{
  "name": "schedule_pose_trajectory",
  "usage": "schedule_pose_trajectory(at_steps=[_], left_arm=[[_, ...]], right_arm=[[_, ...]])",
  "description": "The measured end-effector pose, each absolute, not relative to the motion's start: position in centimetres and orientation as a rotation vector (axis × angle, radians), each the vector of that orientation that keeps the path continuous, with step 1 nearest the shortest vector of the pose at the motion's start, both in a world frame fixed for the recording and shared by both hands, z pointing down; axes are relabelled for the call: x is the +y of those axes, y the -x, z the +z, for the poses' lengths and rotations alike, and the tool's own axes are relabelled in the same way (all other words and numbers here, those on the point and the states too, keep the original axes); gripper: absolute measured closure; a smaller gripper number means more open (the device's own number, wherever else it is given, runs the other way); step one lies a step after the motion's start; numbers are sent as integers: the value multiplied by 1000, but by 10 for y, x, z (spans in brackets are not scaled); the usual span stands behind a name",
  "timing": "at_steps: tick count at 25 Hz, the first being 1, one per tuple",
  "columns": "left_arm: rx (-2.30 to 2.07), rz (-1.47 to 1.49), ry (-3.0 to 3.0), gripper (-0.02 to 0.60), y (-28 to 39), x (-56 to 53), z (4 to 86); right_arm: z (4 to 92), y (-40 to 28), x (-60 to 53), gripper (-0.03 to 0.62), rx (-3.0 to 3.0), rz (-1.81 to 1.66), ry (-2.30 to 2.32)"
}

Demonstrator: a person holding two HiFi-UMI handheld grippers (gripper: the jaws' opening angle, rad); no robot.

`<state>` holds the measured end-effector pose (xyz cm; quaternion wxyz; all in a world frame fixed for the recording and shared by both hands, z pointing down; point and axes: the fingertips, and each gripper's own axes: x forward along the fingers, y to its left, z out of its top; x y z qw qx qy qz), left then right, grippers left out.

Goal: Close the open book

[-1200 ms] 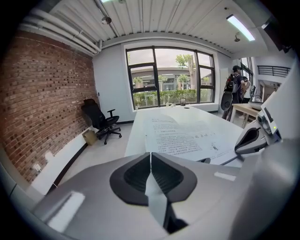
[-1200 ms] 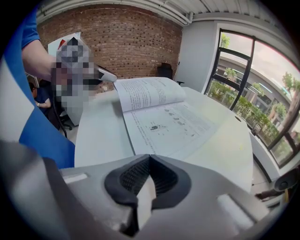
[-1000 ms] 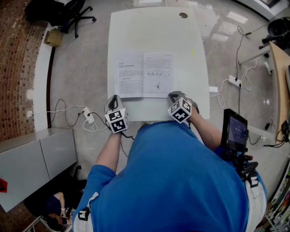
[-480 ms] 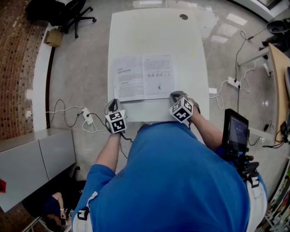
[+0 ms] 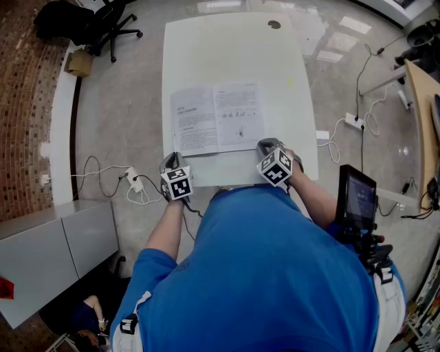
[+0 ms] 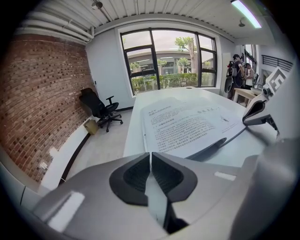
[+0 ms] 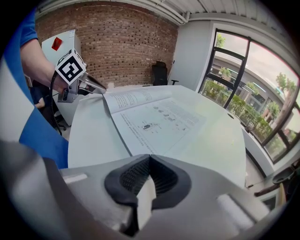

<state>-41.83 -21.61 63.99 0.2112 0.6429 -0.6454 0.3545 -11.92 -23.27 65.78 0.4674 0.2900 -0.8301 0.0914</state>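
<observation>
The open book (image 5: 216,118) lies flat on the white table (image 5: 234,55), both printed pages up. My left gripper (image 5: 171,159) sits just off the book's near left corner, at the table's edge, jaws shut with nothing between them (image 6: 150,153). The book (image 6: 187,126) fills the space ahead of it. My right gripper (image 5: 266,146) rests by the book's near right corner, also shut and holding nothing (image 7: 149,157). The book's right page (image 7: 154,117) spreads out in front of it. Each gripper shows in the other's view: the right gripper (image 6: 258,110) and the left gripper (image 7: 89,86).
A small dark disc (image 5: 274,25) is at the table's far end. On the floor to the left are a power strip with cables (image 5: 134,180), an office chair (image 5: 110,20) and a grey cabinet (image 5: 55,247). A screen on a stand (image 5: 356,199) stands at the right.
The left gripper has dipped slightly by the table's near left edge. The right gripper has kept still. The book lies open as before.
</observation>
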Motion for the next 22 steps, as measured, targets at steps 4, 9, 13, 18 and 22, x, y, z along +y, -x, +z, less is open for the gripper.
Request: schedule_pose_trajectory(at_steps=[4, 9, 13, 18, 22], left_arm=[[-1773, 1015, -1774, 560, 417, -217, 646], [-1753, 1043, -1767, 560, 415, -217, 652], [-1748, 1062, -1768, 560, 417, -218, 654], [-1736, 1114, -1788, 575, 417, -217, 655], [-1737, 1115, -1792, 575, 415, -214, 655]], right_arm=[[658, 118, -233, 591, -2037, 231, -723], [658, 117, -233, 591, -2038, 241, -730], [656, 117, -234, 591, -2033, 247, -729], [655, 119, -234, 591, -2030, 251, -723], [654, 119, -235, 591, -2028, 250, -722]])
